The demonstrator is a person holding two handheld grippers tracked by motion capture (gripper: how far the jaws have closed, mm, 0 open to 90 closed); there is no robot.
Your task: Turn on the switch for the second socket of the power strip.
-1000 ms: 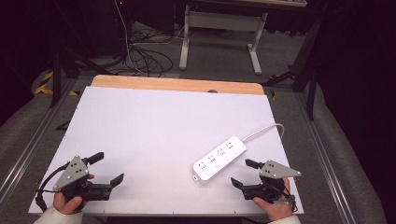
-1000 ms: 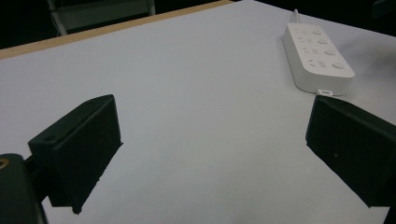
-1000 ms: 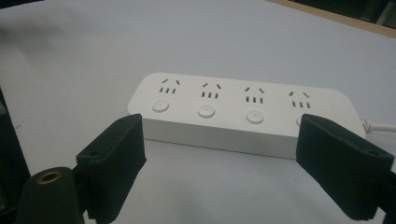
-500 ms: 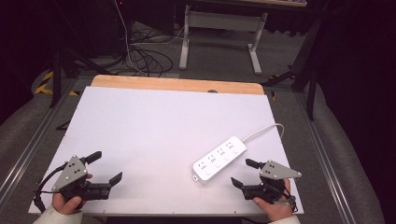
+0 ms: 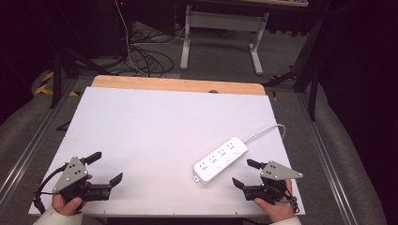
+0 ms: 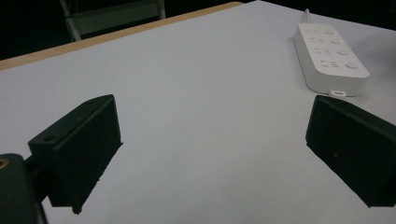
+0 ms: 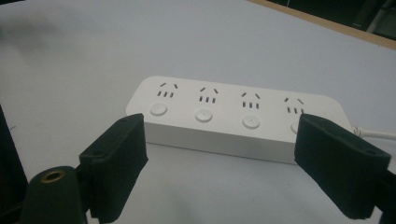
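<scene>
At the white desk, the left gripper waits near the front-left corner, jaws apart and holding nothing. Right of centre lies the white power strip, its cable trailing toward the far edge. The right gripper, jaws spread, sits just beside it; the strip appears untouched, any grasp not yet made.

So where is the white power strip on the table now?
In the high view the power strip lies diagonally on the right half of the white table, just ahead-left of the open right tongs, untouched; its cord runs toward the right edge.
</scene>
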